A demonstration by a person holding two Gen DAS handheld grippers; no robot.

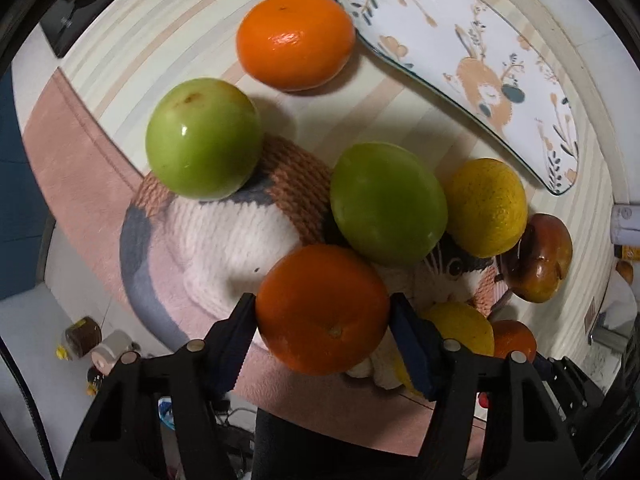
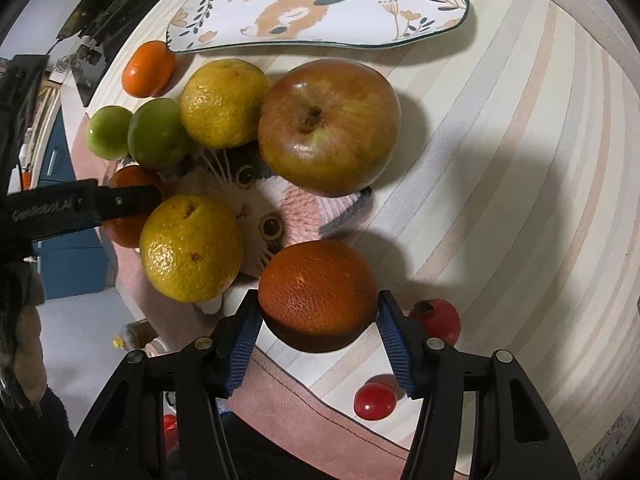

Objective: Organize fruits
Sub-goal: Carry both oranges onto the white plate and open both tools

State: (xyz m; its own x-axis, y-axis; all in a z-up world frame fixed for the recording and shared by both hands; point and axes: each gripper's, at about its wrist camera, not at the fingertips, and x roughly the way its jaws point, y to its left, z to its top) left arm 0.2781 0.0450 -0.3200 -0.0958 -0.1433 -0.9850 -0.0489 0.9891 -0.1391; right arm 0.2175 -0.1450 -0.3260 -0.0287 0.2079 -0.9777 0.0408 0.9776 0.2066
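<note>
Over the cat mat, left tongs and right tongs each clench an orange, which may slip from a pinch that looks shallow before reaching the plate.

**Bright fruit on stripes and a cat face**

The cloth runs in cream, beige and peach stripes. The plate is white with tan flowers, dark teal leaves and a dark rim. The mat shows a white, brown and grey cat on pink. The apple is reddish-brown; two fruits are glossy green.
</note>
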